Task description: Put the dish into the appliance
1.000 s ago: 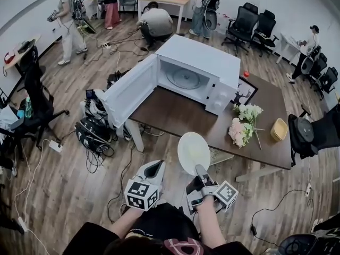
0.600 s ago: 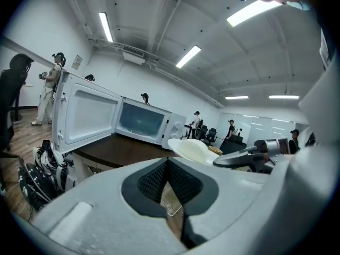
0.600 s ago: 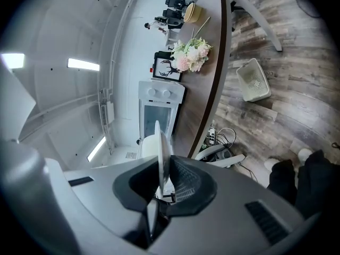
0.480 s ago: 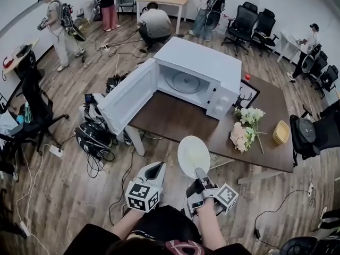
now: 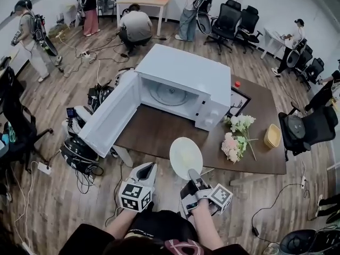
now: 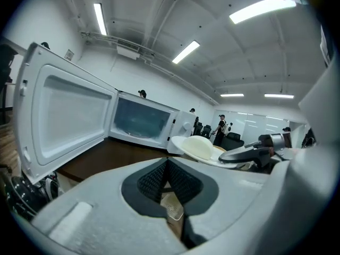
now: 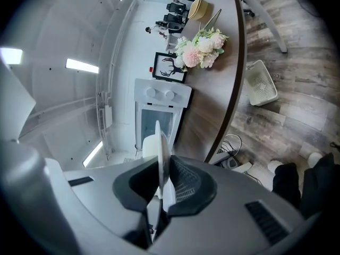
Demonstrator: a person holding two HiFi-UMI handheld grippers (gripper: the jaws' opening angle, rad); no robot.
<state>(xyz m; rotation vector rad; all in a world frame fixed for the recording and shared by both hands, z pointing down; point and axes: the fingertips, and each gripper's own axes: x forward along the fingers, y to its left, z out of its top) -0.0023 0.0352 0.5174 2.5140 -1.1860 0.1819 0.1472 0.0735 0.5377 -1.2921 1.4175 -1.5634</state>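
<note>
Dish (image 5: 186, 157) held in front of the open microwave (image 5: 180, 81).
My right gripper (image 5: 192, 172) has its jaws clamped on the dish's rim, at the worktop (image 5: 159, 134) edge; my left gripper (image 5: 149, 167) has its jaws together.

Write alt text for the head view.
The right hand-held gripper holds a white plate by its rim at the near edge of a dark table. Ahead, a white microwave stands on it with its door swung open; the left hand-held gripper is empty.

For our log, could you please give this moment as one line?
right gripper: shut on round white plate | white microwave: open
</note>
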